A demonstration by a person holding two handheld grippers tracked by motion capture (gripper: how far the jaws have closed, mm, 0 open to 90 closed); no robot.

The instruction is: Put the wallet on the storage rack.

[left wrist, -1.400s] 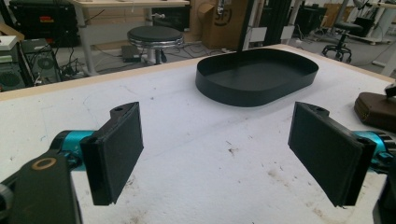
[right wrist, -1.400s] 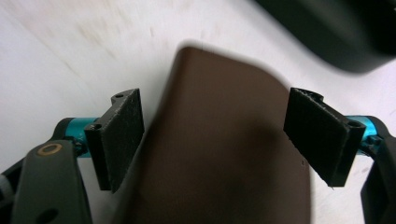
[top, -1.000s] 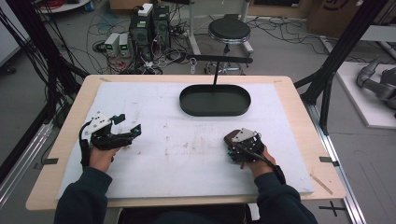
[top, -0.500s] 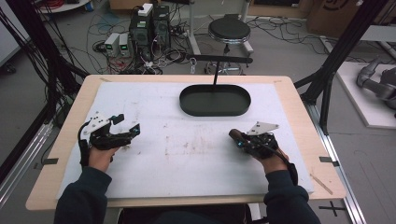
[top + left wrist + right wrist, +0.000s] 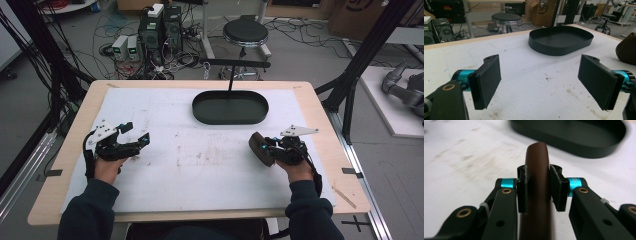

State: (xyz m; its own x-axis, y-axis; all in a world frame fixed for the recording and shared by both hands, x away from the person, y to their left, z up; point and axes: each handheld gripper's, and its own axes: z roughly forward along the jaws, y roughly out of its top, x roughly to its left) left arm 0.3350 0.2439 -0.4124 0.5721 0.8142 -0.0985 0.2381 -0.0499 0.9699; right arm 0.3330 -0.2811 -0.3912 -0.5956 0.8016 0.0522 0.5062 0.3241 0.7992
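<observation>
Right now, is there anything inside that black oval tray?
Nothing shows inside the black oval tray: its dark floor looks bare in the high view and the left gripper view. The near wall hides a thin strip of floor just behind it. The brown object is outside it, clamped in the right tool.

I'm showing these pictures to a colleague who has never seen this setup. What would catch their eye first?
Probably the right gripper, its pads clamped on a flat brown object held edge-up above the white table cover, at the right of the high view. Next, the black oval tray lying at the far middle of the table. The left gripper hangs with jaws wide apart and nothing between them.
</observation>
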